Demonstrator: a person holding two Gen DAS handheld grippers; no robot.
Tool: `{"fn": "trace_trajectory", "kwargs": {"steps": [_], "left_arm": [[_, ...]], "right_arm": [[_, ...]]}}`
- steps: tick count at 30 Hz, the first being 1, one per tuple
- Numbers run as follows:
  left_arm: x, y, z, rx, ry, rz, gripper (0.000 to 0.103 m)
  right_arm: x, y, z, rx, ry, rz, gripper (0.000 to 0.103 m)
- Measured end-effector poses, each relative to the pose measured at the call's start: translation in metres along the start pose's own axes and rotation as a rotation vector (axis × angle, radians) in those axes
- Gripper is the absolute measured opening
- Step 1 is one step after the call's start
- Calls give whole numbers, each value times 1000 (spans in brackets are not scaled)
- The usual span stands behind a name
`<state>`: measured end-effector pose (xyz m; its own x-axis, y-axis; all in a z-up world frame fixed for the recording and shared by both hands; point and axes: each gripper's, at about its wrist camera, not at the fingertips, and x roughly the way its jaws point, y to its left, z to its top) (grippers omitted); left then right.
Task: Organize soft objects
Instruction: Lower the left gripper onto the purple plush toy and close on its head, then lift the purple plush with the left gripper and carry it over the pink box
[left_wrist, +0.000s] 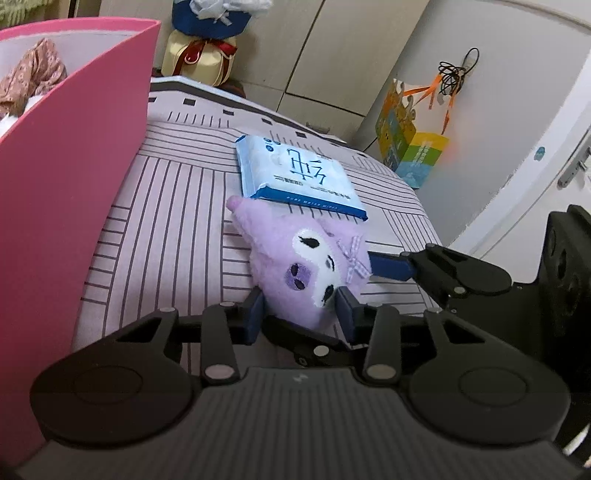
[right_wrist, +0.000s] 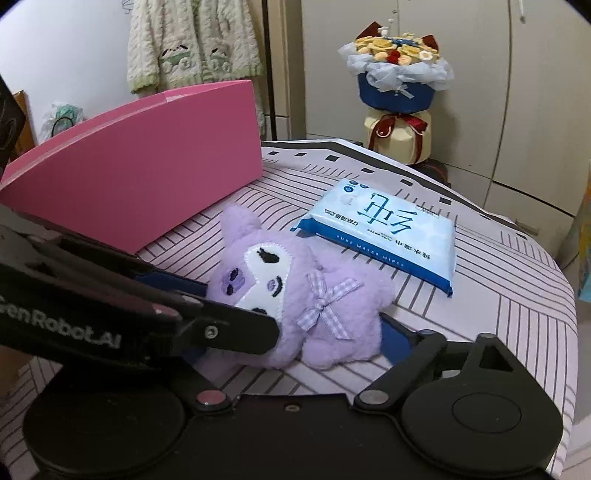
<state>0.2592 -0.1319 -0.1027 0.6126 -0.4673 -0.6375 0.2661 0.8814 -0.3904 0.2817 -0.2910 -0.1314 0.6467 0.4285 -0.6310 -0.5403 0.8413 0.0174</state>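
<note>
— Left gripper (left_wrist: 301, 315) closest in, low over the striped cloth (left_wrist: 177, 206), levelled almost flat and aimed along the bed.
— Jaws?
— Partly closed. Blue pads (left_wrist: 255, 317) pressed on either side of the purple plush toy (left_wrist: 295, 254), clamping its near end. No gap visible between pad and fur.
— And the right gripper (right_wrist: 288, 341)?
— Comes in across the left one, nearly at right angles, also low and flat. Spread wide, straddling the toy. One blue finger (right_wrist: 397, 338) touching the fur below the checked bow (right_wrist: 325, 304); other finger mostly hidden under the left gripper's linkage. Looks released rather than squeezing.
— Where does the toy sit?
— On the cloth, face up, between both pairs of fingers. Just beside the pink box (left_wrist: 74, 177), not touching it.
— Which way round?
— Long axis running from the left gripper away toward the pack of wet wipes (left_wrist: 299, 173). Pointed ear (left_wrist: 240, 206) leading, its tip right at the pack's near corner. Bow turned toward the right gripper.
— Anything in the box?
— Patterned fabric (left_wrist: 33, 74) showing over the rim, nothing clearer.
</note>
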Motion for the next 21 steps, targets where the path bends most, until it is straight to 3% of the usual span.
{"fn": "trace_trajectory", "kwargs": {"steps": [16,21], "left_arm": [[-41,-13,-25,121,70,-40,40],[-62,-12,-36,135,82,-58,40]], "right_arm": [[-45,51,-30,185,-21,-135,89],[-60,71,-35,188,-17,-151,89]]}}
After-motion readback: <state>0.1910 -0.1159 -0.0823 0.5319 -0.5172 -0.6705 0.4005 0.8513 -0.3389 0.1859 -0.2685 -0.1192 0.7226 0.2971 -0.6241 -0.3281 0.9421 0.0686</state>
